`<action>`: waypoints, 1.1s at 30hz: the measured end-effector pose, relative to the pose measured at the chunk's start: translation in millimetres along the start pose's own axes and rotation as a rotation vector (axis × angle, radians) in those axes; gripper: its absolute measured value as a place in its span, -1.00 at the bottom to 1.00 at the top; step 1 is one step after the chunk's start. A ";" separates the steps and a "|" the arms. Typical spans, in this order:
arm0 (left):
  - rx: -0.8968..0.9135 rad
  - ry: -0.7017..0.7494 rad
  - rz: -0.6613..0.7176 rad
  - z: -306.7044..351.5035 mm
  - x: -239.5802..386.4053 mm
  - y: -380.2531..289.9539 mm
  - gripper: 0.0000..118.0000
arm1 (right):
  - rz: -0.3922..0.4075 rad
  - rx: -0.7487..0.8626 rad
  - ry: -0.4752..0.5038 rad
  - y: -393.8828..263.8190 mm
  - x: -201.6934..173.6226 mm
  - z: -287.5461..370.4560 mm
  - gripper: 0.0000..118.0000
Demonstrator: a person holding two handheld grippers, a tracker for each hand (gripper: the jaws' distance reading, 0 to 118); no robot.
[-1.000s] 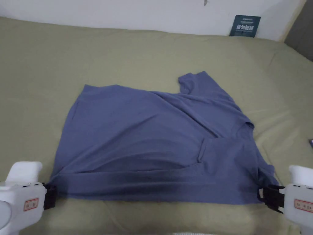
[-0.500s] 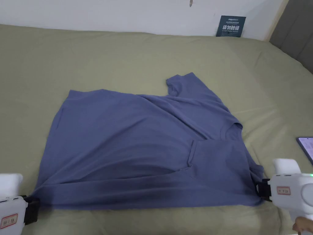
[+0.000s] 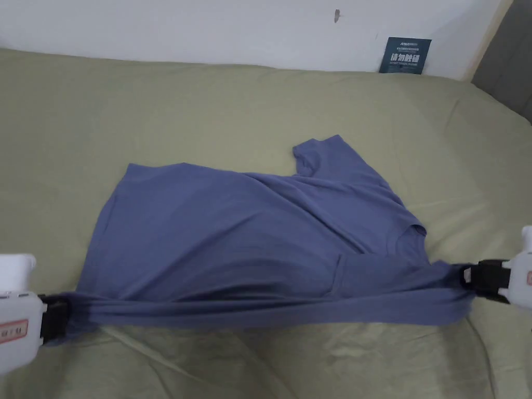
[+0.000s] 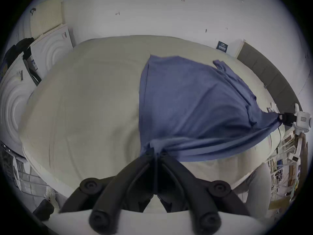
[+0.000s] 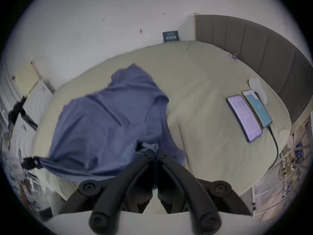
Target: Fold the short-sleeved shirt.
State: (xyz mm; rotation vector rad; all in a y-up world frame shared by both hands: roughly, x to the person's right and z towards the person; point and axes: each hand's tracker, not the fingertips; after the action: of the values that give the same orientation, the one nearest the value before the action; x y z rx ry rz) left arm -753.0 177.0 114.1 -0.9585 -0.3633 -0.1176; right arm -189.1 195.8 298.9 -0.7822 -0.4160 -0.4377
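The short-sleeved shirt (image 3: 249, 244) is a plain blue-purple tee spread on the olive-green bed sheet (image 3: 208, 104), its near edge lifted off the sheet and stretched taut into a narrow, bunched band between its 2 near corners. Diagonal creases run across the body toward the neckline (image 3: 410, 234) at the right, and 1 short sleeve (image 3: 322, 153) lies flat at the far side, pointing toward the wall. The far part of the shirt rests on the sheet, with the hem side at the left.
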 end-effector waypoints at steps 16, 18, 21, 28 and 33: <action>-0.090 0.094 -0.085 -124.1 16.4 80.8 0.06 | 0.017 -0.162 -0.117 52.2 -22.2 -134.9 0.30; -0.089 0.120 -0.088 -117.8 15.3 79.9 0.38 | 0.028 -0.169 -0.116 51.1 -21.2 -134.5 0.57; -0.059 0.064 -0.019 -93.9 6.4 78.7 0.38 | 0.121 -0.117 -0.160 48.8 -32.1 -111.3 0.39; 0.041 -0.053 0.108 -20.1 -9.6 48.9 -0.03 | 0.110 0.003 -0.102 24.6 -33.7 -48.7 -1.00; 0.000 -0.058 0.057 -8.5 -6.4 4.0 -0.95 | 0.105 -0.002 -0.055 -17.4 -29.7 -32.3 -1.00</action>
State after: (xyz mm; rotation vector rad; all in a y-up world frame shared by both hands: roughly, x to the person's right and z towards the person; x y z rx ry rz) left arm -755.8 172.0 104.3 -0.9730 -0.3885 -0.0382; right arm -216.6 167.3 273.2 -0.8158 -0.4231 -0.3193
